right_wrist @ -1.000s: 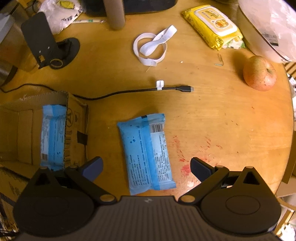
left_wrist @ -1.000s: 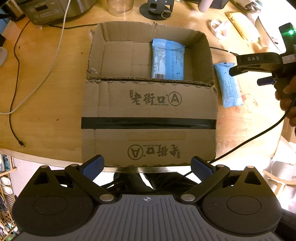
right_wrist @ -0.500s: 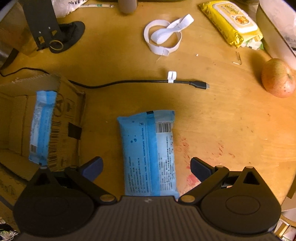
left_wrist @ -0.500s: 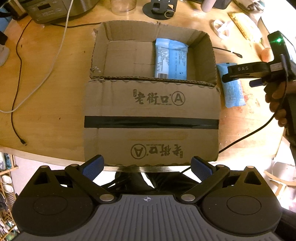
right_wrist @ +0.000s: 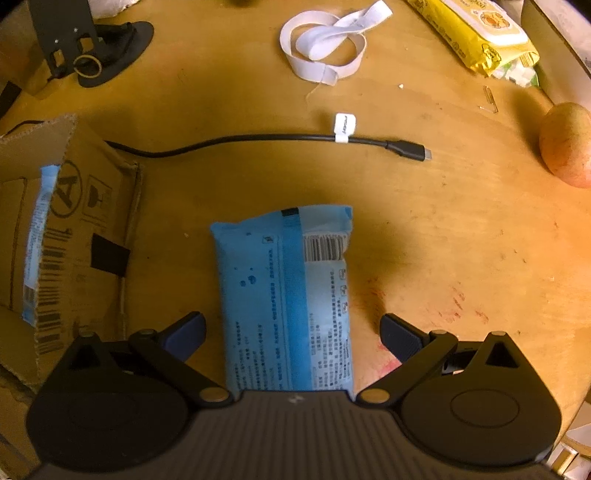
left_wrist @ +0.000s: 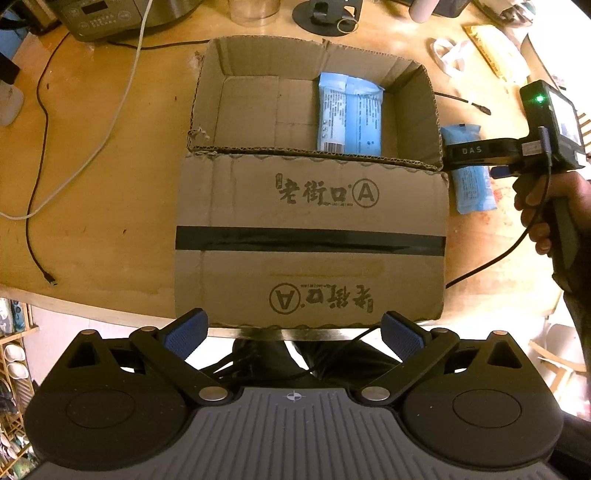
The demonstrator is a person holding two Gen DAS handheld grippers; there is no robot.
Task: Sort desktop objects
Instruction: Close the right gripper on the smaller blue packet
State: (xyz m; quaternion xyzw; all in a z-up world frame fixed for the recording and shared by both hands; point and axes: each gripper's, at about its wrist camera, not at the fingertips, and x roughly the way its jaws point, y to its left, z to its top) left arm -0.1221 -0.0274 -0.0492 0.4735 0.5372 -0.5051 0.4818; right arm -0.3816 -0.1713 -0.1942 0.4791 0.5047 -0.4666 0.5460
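Note:
A blue tissue pack (right_wrist: 284,299) lies flat on the wooden table, between the wide-open fingers of my right gripper (right_wrist: 291,332), which hovers low over it; the fingers stand apart from its sides. The same pack shows right of the box in the left wrist view (left_wrist: 471,177), partly under the right gripper (left_wrist: 480,151). An open cardboard box (left_wrist: 310,236) holds another blue pack (left_wrist: 349,118) at its right side; this pack also shows in the right wrist view (right_wrist: 37,243). My left gripper (left_wrist: 293,332) is open and empty at the box's near flap.
A black USB cable (right_wrist: 295,140), a white strap loop (right_wrist: 325,48), a yellow wipes pack (right_wrist: 472,33) and an apple (right_wrist: 565,144) lie beyond the pack. A black stand (right_wrist: 92,48) is at far left. A cooker (left_wrist: 122,14) and cables (left_wrist: 40,155) lie left of the box.
My right gripper has moved forward and down over the blue pack, which now sits between its open fingers. My left gripper has barely moved.

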